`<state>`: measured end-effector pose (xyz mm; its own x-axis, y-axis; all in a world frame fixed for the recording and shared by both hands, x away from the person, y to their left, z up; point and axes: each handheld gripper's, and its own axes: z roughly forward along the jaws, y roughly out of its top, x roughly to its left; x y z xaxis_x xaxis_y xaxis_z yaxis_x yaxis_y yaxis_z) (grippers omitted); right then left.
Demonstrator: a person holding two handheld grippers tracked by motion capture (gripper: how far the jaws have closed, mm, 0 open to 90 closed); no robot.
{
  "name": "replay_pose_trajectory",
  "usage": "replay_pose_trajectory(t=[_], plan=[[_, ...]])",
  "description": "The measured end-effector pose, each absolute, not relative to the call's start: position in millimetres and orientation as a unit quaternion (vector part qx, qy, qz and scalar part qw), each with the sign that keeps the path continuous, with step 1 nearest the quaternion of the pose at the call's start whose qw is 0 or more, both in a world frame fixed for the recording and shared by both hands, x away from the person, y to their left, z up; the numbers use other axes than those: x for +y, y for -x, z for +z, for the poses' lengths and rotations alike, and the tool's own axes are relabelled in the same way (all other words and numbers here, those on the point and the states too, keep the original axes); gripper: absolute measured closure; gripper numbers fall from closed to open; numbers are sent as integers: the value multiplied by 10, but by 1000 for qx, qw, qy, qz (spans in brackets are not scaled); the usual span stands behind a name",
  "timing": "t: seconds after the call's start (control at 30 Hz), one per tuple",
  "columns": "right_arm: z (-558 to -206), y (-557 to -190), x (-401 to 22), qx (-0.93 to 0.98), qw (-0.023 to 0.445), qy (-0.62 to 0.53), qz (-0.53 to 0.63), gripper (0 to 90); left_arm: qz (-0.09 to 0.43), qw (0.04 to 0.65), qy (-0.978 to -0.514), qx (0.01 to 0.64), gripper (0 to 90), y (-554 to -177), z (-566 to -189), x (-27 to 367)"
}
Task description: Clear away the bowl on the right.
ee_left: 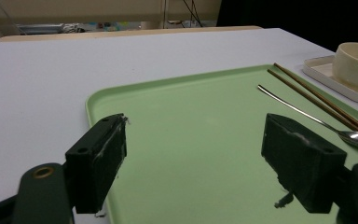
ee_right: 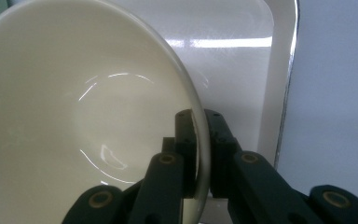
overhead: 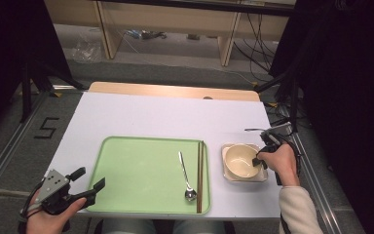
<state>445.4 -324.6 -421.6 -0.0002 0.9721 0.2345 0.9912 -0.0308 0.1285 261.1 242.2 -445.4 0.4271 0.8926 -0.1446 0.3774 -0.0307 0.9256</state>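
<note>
Bowl [overhead: 240,161] and square white plate [overhead: 228,147] sit at the right of the high view, just beside the right edge of the green tray [overhead: 141,175], the bowl standing on the plate. The right gripper [overhead: 260,161] comes at the bowl from its right side, and in the right gripper view its jaws straddle the bowl's [ee_right: 74,116] thin rim at lower centre, one jaw inside the bowl and one outside, pinching the wall between them. The white plate [ee_right: 279,70] shows behind and to the right of the rim in that view.

What the coming move turns on, as I judge it: the tray lies to the left of the held bowl, so the lift has to carry leftward over the chopsticks [overhead: 200,175] and spoon [overhead: 185,175], which lie lengthwise along the tray's right side.

The left gripper [overhead: 88,184] hangs at the tray's lower left corner, jaws spread wide with nothing between them, well apart from the bowl.
</note>
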Motion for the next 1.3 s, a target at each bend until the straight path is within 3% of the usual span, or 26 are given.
replay_pose_trajectory(t=[0.3, 0.33, 0.4, 0.87, 0.9, 1.03, 1.23, 1.3], plan=[[-4212, -4455, -3239, -693, 41, 708, -129, 859, 252, 512, -672, 473, 217, -2608, -4454, 2422], [-4241, -4465, -3282, -718, 20, 682, -139, 859, 252, 512, -672, 473, 217, -2608, -4454, 2422], [-4212, -4460, -3252, -705, 38, 697, -128, 859, 252, 512, -672, 473, 217, -2608, -4455, 2423], [-4164, -4459, -3221, -698, 42, 700, -142, 859, 253, 511, -671, 474, 217, -2600, -4454, 2424], [-4201, -4466, -3267, -725, 3, 670, -159, 859, 252, 513, -670, 473, 217, -2604, -4458, 2424], [-4148, -4463, -3234, -712, 27, 685, -151, 859, 251, 515, -669, 473, 217, -2604, -4460, 2423], [-4164, -4474, -3250, -729, 15, 664, -169, 859, 250, 513, -671, 473, 218, -2600, -4461, 2425], [-4110, -4460, -3197, -706, 31, 691, -155, 859, 250, 511, -672, 474, 220, -2600, -4459, 2424]])
